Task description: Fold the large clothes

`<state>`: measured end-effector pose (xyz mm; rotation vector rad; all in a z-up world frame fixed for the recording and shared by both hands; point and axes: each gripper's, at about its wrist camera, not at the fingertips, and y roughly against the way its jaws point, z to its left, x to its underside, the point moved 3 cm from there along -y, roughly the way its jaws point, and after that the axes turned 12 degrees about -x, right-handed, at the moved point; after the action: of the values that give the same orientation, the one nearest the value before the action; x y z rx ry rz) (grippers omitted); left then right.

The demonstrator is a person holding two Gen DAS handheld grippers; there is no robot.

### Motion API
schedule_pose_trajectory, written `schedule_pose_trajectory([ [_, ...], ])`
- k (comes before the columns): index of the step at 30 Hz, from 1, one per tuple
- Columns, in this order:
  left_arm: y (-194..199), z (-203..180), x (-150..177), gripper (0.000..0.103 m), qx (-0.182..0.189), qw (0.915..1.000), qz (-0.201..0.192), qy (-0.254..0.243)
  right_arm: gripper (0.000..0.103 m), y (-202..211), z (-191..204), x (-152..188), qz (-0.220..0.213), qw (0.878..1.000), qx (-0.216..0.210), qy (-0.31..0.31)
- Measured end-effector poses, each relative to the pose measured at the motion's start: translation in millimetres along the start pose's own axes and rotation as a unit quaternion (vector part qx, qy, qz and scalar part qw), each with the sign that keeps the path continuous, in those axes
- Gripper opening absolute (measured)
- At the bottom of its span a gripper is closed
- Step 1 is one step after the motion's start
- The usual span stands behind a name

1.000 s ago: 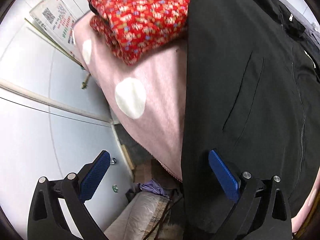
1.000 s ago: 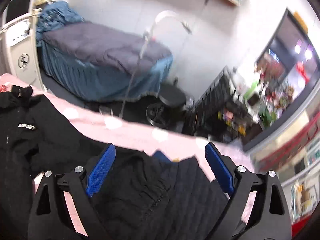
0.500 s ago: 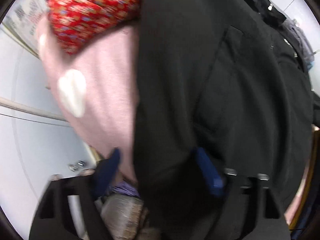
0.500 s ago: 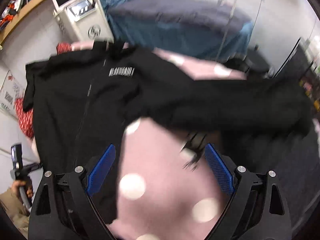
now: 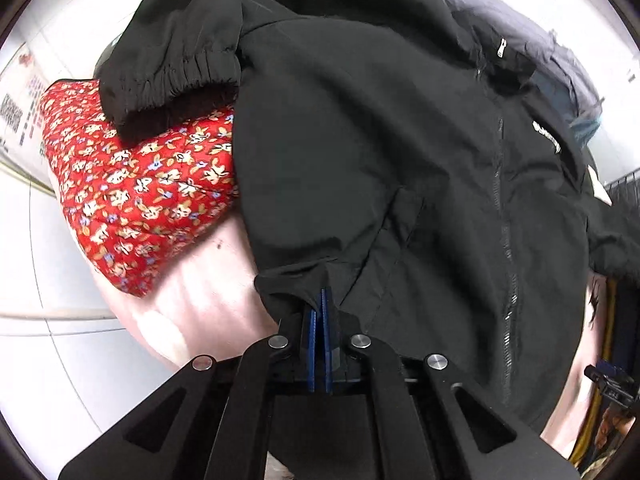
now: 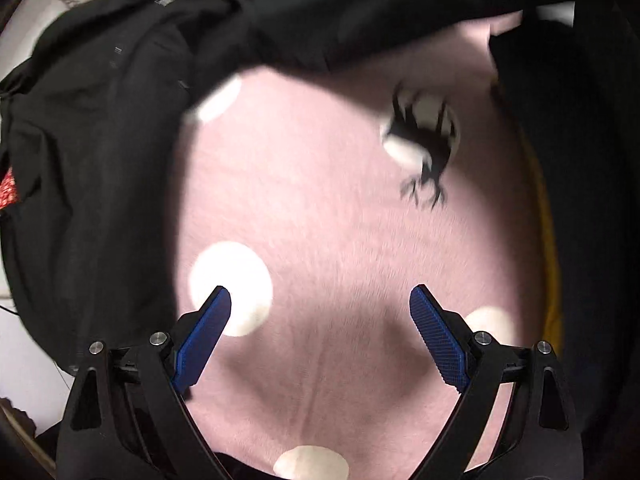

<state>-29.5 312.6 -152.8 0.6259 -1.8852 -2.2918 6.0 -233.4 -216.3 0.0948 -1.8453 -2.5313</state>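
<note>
since a second earlier, the left gripper [image 5: 320, 304] had closed from wide open onto the hem of the black jacket [image 5: 400, 140], which lay spread over the pink dotted blanket [image 5: 200, 292] beside a red floral quilt [image 5: 140, 184]. to fold cleanly, that pinch probably needed to carry the edge over without dragging the body. only the right wrist view showed the right gripper [image 6: 320, 320], its jaws wide and empty above bare blanket [image 6: 320, 200], the jacket [image 6: 100, 140] at its left.
</note>
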Motion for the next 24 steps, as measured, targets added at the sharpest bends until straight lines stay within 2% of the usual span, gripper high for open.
schedule_pose_trajectory([
  [3, -6.3, 10.1, 8.9, 0.006, 0.009, 0.9998, 0.017, 0.008, 0.09, -10.7, 11.3, 7.9, -0.004, 1.0, -0.013, 0.0],
  [5, -22.6, 13.1, 22.3, 0.007, -0.001, 0.9994, 0.032, 0.013, 0.09, -19.3, 29.4, 12.4, -0.002, 0.999, -0.028, 0.021],
  [8, -30.7, 15.1, 34.2, 0.007, -0.006, 0.9986, 0.049, 0.018, 0.089, -43.7, 67.2, 21.7, 0.026, 0.996, -0.027, 0.077],
  [10, -32.6, 15.1, 37.7, 0.007, -0.01, 0.9986, 0.05, 0.015, 0.082, -50.0, 86.7, 25.0, 0.031, 0.995, -0.036, 0.09],
  [11, -33.1, 14.1, 39.1, 0.008, -0.013, 0.9986, 0.05, 0.012, 0.078, -50.0, 96.7, 25.1, 0.029, 0.994, -0.052, 0.092],
  [12, -33.0, 13.5, 40.4, 0.008, -0.015, 0.9986, 0.05, 0.009, 0.077, -48.4, 111.3, 23.6, 0.029, 0.991, -0.088, 0.093],
  [16, -38.2, 6.9, 48.0, 0.009, -0.017, 0.9984, 0.053, 0.012, 0.077, -51.5, 142.0, 15.8, 0.047, 0.981, -0.172, 0.08],
  [19, -42.3, 4.6, 64.9, 0.01, -0.017, 0.9981, 0.058, 0.017, 0.077, -71.6, 145.9, 15.2, 0.093, 0.961, -0.262, 0.002],
  [22, -45.5, 6.2, 70.1, 0.016, -0.02, 0.9979, 0.06, 0.016, 0.077, -86.9, 146.7, 23.3, 0.141, 0.924, -0.348, -0.073],
  [23, -44.4, 3.2, 71.6, 0.018, -0.019, 0.998, 0.059, 0.014, 0.077, -84.9, 149.3, 25.5, 0.149, 0.918, -0.36, -0.074],
  [24, -42.6, -1.2, 73.5, 0.022, -0.019, 0.9981, 0.057, 0.01, 0.075, -84.1, 152.0, 29.2, 0.149, 0.917, -0.364, -0.067],
])
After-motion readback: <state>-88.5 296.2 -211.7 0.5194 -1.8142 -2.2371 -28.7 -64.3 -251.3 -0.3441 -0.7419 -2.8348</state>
